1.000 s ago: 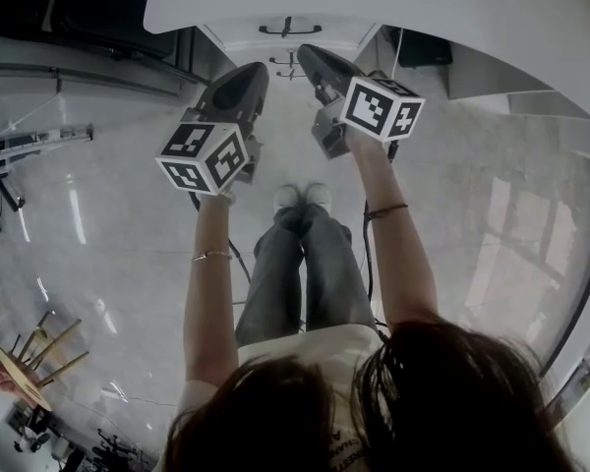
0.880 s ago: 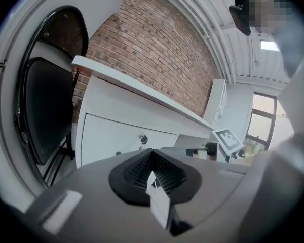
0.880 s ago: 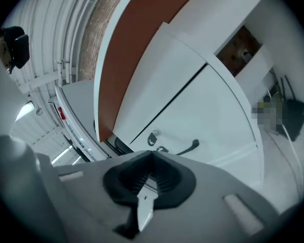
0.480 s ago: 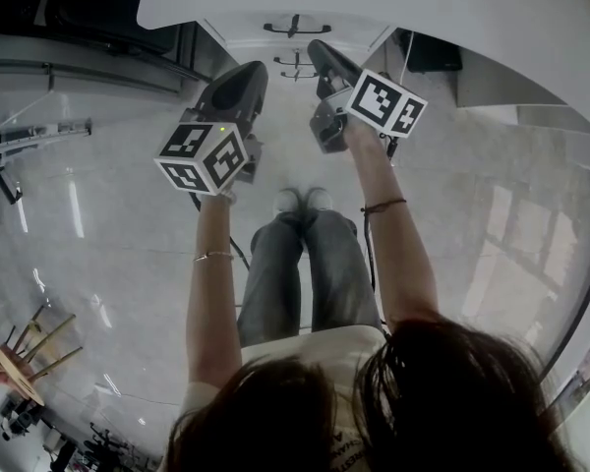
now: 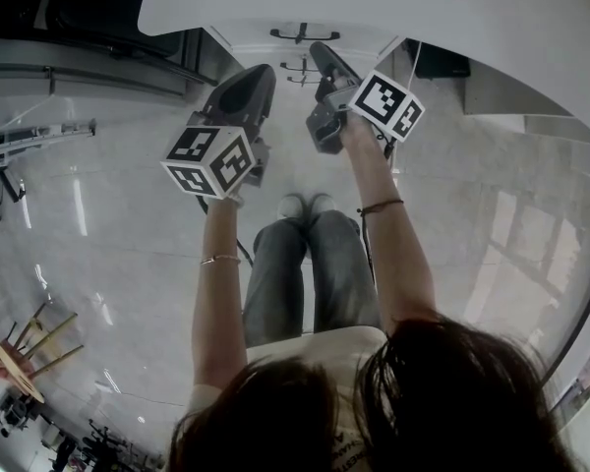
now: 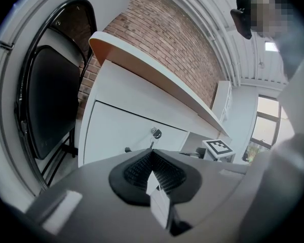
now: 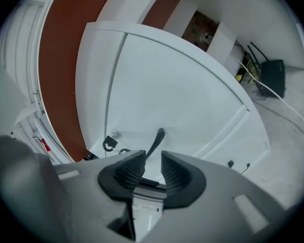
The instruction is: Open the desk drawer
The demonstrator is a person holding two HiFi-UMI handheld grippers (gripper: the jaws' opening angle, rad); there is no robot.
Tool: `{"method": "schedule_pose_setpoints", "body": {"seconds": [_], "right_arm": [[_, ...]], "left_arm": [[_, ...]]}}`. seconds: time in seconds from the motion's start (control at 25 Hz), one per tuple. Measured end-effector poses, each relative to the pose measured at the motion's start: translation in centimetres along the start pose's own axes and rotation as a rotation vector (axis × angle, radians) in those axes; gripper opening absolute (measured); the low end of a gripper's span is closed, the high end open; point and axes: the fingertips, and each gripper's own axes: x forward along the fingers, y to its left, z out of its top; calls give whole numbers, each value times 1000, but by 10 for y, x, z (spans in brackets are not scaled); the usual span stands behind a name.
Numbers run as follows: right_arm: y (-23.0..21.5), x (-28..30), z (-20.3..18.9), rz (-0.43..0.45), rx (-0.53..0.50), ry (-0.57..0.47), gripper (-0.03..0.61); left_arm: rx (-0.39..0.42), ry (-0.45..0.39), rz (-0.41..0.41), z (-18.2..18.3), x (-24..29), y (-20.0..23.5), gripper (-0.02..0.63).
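The white desk (image 5: 393, 8) has drawers beneath its top, each with a black handle: an upper handle (image 5: 303, 34) and a lower handle (image 5: 297, 65). My right gripper (image 5: 319, 53) reaches up to them, just right of the lower handle. In the right gripper view my right gripper (image 7: 152, 156) is open, and a black drawer handle (image 7: 155, 142) lies in line with the gap, just beyond the fingertips. A lock with a key ring (image 7: 111, 140) sits left of it. My left gripper (image 5: 263, 73) hangs back to the left. In its own view the left gripper (image 6: 152, 153) is shut on nothing, facing a drawer lock (image 6: 156, 133).
A black folding chair (image 6: 50, 105) stands left of the desk against a brick wall (image 6: 162, 29). A black box (image 7: 273, 75) with cables lies on the floor under the desk. The person's legs and shoes (image 5: 305, 205) are below the grippers. A wooden stool (image 5: 20, 362) stands at lower left.
The right gripper has crept up toward the drawer handles. The left gripper has shifted slightly right. Neither has changed its jaw state.
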Motion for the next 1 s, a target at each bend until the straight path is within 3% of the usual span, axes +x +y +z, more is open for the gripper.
{"method": "schedule_pose_setpoints", "body": {"seconds": [0.2, 0.64, 1.0], "right_arm": [[-3, 7, 2, 12, 61, -34, 109], [1, 19, 14, 62, 171, -59, 109], [-7, 19, 15, 38, 215, -94, 58]], "left_arm": [[4, 11, 0, -3, 4, 2, -2], [-7, 25, -1, -6, 6, 3, -2], [-4, 45, -12, -9, 13, 0, -2]]}}
